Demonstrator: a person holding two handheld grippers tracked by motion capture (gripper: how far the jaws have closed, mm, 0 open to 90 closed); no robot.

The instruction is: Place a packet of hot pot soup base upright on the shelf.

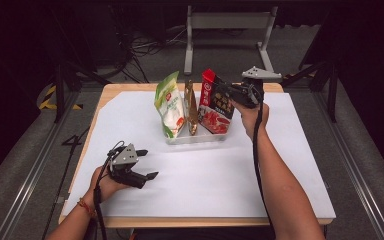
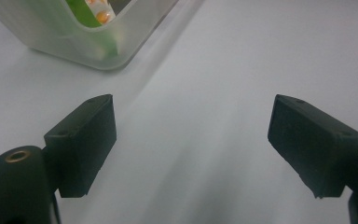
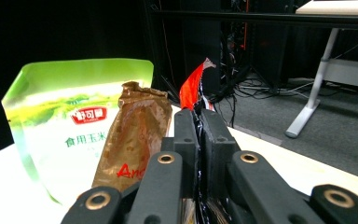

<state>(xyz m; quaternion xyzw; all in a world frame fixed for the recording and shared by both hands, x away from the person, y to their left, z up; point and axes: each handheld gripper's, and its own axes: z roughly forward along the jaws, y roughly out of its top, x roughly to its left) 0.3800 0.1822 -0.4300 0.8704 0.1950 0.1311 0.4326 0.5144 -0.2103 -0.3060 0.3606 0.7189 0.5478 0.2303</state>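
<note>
High view: right gripper [image 1: 228, 95] clamped on the red pouch [image 1: 215, 104], standing at the right end of the clear tray [image 1: 200, 139] beside the brown pouch [image 1: 191, 107] and green pouch [image 1: 170, 105]. Left gripper [image 1: 145, 164] spread wide over white table [image 1: 205, 175].

Left gripper view: jaws far apart, nothing between.

Right gripper view: jaws pinching the red pouch's upper edge.

The red-and-black foil pouch [image 1: 216, 102] is glossy and creased, pinched between the matt black plastic right tongs [image 3: 200, 135]. Beside it in the frosted translucent plastic tray [image 1: 195, 139], the crinkled bronze foil pouch [image 3: 137, 135] shines and the green-and-white plastic pouch [image 3: 70, 126] looks smooth. The tray rests on a matt white sheet over the pale wooden surface [image 1: 111, 90].
</note>
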